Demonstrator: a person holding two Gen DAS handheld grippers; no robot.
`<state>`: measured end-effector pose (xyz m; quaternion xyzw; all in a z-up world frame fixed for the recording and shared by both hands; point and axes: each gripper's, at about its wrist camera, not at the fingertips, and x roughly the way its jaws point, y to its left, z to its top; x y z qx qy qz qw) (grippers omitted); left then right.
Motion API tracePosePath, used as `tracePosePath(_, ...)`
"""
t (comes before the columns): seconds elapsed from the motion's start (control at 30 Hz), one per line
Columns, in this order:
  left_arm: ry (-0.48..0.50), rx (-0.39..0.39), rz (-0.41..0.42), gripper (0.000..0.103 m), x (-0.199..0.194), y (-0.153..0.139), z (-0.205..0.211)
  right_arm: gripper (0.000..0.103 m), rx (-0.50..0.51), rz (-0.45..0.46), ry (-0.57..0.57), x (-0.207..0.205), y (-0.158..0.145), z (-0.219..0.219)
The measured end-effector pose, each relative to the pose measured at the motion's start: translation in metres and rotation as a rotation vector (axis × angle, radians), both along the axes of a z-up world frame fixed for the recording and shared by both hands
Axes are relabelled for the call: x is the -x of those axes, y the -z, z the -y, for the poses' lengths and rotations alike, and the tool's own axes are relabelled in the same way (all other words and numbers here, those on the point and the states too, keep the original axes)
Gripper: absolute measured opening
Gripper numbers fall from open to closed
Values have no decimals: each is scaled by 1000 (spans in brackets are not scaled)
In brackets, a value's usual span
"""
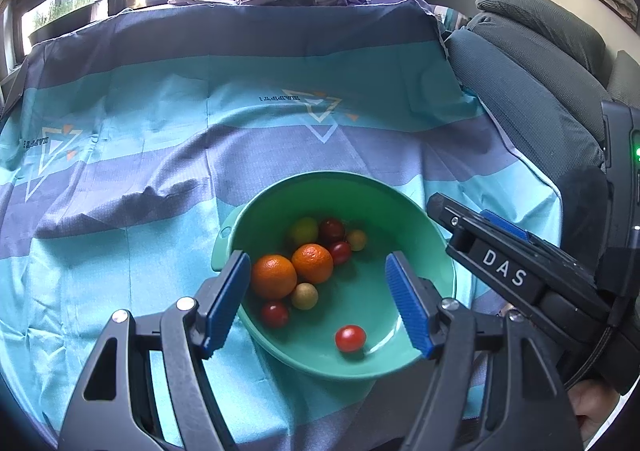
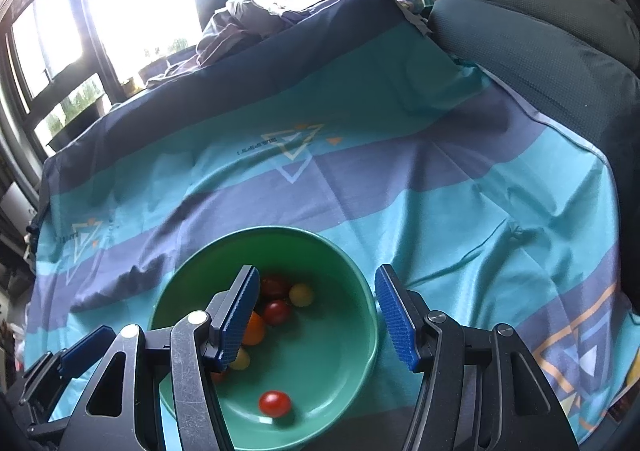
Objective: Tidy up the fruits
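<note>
Near the front edge of the striped tablecloth (image 1: 160, 139), the green bowl (image 1: 424, 235) holds all the fruit in view: two oranges (image 1: 274, 277), several cherry tomatoes and a lone red tomato (image 1: 350, 338) lying apart by the near wall. Both the left gripper (image 1: 320, 303) and the right gripper (image 2: 316, 321) hang over it, jaws wide apart and holding nothing. If either descends carelessly, a finger could catch the rim and tip the bowl, or send the round tomato rolling.

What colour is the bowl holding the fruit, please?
Green bowl; clearest in the left wrist view.
</note>
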<state>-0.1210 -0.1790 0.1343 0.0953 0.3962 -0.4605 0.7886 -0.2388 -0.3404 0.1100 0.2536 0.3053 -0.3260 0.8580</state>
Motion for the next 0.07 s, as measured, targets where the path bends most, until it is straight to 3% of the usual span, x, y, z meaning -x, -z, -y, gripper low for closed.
tracePosePath(0.07, -1, 0, 1, 71, 0, 0, -1, 61, 2, -1, 1, 0, 0, 0)
